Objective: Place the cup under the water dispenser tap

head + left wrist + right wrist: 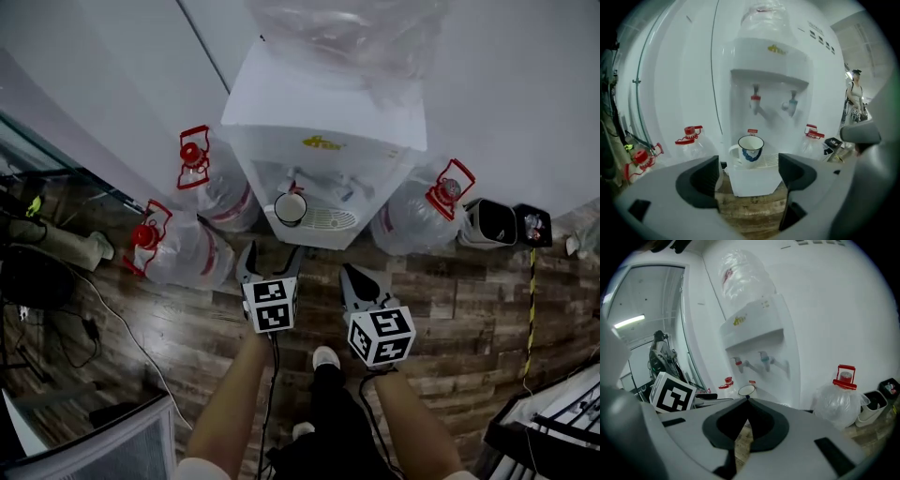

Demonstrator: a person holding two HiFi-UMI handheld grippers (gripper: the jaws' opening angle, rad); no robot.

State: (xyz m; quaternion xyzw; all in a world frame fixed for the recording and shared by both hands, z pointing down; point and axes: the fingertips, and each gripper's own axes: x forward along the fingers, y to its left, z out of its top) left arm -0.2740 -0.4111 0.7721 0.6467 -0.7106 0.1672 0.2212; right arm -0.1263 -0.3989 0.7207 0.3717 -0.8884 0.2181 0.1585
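Observation:
A white cup point(290, 208) with a blue pattern stands upright on the left side of the drip tray point(328, 221) of the white water dispenser point(323, 112). In the left gripper view the cup point(750, 149) sits below the red tap point(755, 99), and the blue tap point(791, 101) is to its right. My left gripper point(271, 259) hangs a short way in front of the tray, open and empty point(747, 165). My right gripper point(350, 274) is beside it, shut on nothing point(746, 400). The cup's rim point(746, 390) shows just over its jaw tips.
Large water bottles with red caps lie on the wood floor left of the dispenser point(214, 183), point(173, 248) and right of it point(419, 214). Two small bins point(492, 223) stand at the right wall. Cables point(89, 328) trail at the left. A person point(855, 96) stands far off.

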